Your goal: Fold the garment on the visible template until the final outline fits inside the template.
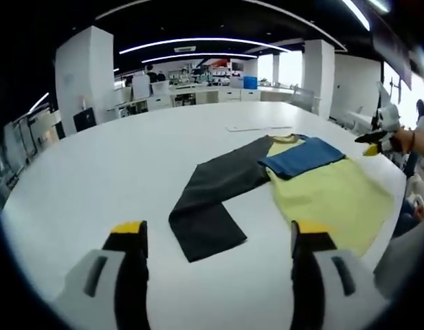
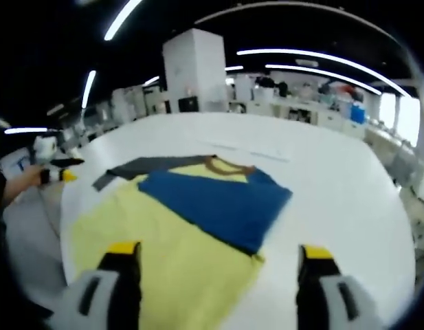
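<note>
Illumination is supplied by long curved ceiling light strips (image 1: 198, 42) and by daylight from windows (image 1: 288, 67) at the far wall. The white table (image 1: 95, 179) reflects evenly, without hard glare; shadows beneath the garment (image 1: 294, 182) are faint. Both views show strong fisheye curvature: straight lines bow toward the edges. The right gripper view is softer, with motion blur on the garment (image 2: 198, 213) and background. Window areas are overexposed.
</note>
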